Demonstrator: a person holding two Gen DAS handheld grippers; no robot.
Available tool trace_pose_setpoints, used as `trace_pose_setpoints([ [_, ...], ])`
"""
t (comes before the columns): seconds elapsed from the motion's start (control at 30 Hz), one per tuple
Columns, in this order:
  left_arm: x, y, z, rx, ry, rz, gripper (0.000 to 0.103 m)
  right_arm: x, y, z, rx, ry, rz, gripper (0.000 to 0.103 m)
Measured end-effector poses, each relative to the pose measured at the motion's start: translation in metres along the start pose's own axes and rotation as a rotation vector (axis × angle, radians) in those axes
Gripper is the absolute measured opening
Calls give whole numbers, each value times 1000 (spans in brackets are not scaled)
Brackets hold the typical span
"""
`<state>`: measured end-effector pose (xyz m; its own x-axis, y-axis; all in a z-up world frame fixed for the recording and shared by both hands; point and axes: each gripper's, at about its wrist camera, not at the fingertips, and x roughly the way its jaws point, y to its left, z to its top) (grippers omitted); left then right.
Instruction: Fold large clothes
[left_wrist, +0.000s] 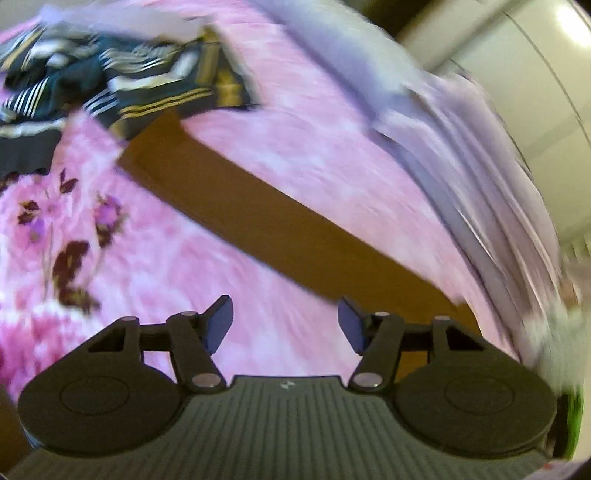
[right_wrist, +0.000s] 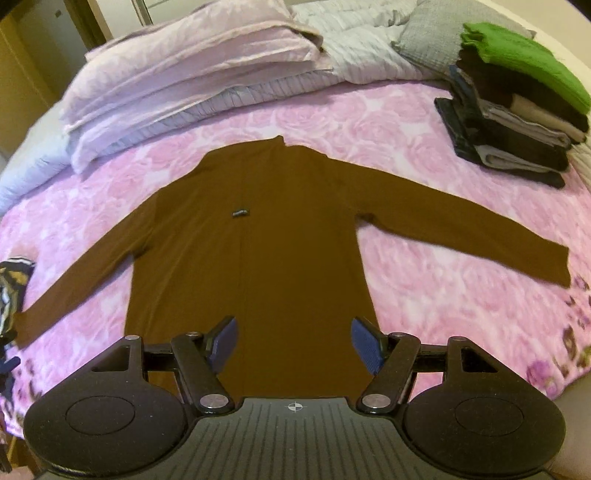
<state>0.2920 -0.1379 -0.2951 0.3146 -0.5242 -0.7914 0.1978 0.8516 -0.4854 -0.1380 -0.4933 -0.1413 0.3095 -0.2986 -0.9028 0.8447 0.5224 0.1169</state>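
Observation:
A brown long-sleeved top (right_wrist: 280, 236) lies flat on the pink flowered bedspread (right_wrist: 424, 266), collar at the far end, both sleeves spread out to the sides. My right gripper (right_wrist: 293, 345) hovers open above the top's lower hem, with nothing between its blue pads. In the blurred left wrist view one brown sleeve (left_wrist: 280, 221) runs diagonally across the bedspread. My left gripper (left_wrist: 284, 323) stands open over pink cloth just beside that sleeve, its jaws empty.
A stack of folded clothes (right_wrist: 517, 110) with a green piece on top sits at the bed's far right. Folded lilac and grey bedding (right_wrist: 207, 77) lies along the far side. A crumpled dark striped garment (left_wrist: 103, 85) rests near the sleeve's cuff.

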Motion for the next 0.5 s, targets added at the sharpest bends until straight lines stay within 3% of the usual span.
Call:
trace_pose_setpoints([
  [0.27, 79, 75, 59, -221, -83, 128, 49, 71, 15, 13, -7, 47, -91, 65],
  [0.43, 99, 100, 69, -280, -111, 151, 46, 100, 19, 8, -7, 98, -105, 65],
  [0.5, 101, 98, 72, -265, -135, 164, 39, 106, 22, 7, -16, 109, -101, 65],
])
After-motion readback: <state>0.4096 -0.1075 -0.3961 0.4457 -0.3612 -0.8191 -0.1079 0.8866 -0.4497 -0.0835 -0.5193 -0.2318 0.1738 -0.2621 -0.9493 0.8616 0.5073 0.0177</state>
